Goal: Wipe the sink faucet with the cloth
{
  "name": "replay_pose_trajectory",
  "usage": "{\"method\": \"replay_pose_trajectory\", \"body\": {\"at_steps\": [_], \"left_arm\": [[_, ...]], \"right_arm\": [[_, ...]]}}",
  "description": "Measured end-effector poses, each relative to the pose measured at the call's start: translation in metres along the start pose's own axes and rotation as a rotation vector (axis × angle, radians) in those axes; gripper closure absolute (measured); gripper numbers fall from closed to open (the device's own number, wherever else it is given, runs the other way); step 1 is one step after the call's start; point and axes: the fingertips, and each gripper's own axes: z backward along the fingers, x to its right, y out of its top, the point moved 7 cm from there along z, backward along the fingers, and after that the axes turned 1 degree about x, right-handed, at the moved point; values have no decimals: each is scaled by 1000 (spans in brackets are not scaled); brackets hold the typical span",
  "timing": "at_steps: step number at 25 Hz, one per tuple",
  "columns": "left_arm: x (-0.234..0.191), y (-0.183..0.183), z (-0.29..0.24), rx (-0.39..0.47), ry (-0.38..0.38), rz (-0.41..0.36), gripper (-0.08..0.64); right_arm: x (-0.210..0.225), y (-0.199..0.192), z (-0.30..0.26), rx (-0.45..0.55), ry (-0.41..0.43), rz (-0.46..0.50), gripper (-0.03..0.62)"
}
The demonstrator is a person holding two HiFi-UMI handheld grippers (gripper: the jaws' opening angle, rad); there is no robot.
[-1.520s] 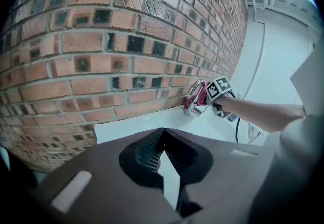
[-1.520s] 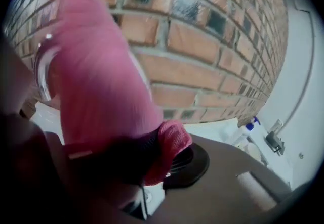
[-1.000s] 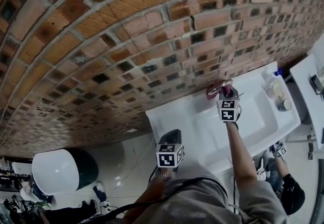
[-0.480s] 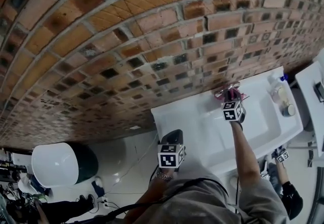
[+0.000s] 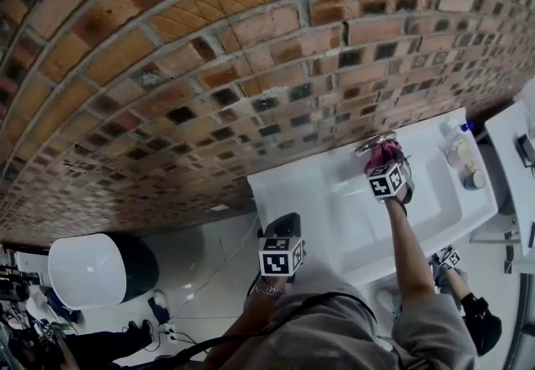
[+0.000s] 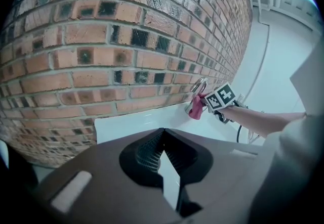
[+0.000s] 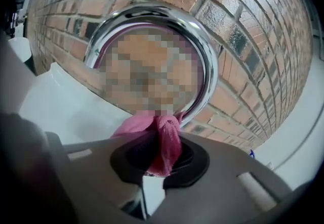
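Pink cloth (image 7: 162,142): soft, light fabric bunched into a fold. By its look it is limp and will drape and drag rather than push.
Cloth position: centre of the right gripper view, touching the lower curve of the faucet (image 7: 202,51). In the head view it sits right of centre, at the back edge of the sink (image 5: 301,193).
Best hold: a firm pinch across the bunched middle, with a loose pad left ahead of the tips. A hold on a thin corner would likely slip out during rubbing.
Faucet feel: polished chrome hoop, judged hard, smooth and slippery, and fixed in place. It needs no grasp, since the cloth only has to slide along the bend.
Right tool (image 7: 159,160): pinching the cloth, with fabric bulging up from between the jaws against the chrome.
Left tool (image 6: 164,160): jaws pressed together on nothing. It is held low at the lower centre of the head view, well apart from the faucet.
Sink: white, glossy basin set against the brick wall (image 5: 209,68).
Containers (image 5: 451,143): small ones at the sink's right end, near the right edge of the head view.
Count: one cloth, one faucet, one sink, two tools, two containers as far as can be made out.
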Motion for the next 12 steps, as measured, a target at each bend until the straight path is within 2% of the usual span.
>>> {"method": "replay_pose_trajectory", "body": {"at_steps": [7,10,12], "left_arm": [[-7,-2,4,-2,5,5,546],[-4,-4,5,-6,-3,-3,546],[-1,-6,5,-9,-10,-10,546]], "right_arm": [[3,-41,-18,-153,-63,-19,566],[20,-51,-27,-162,-81,10,565],[41,-49,-20,-152,-130,3,561]]}}
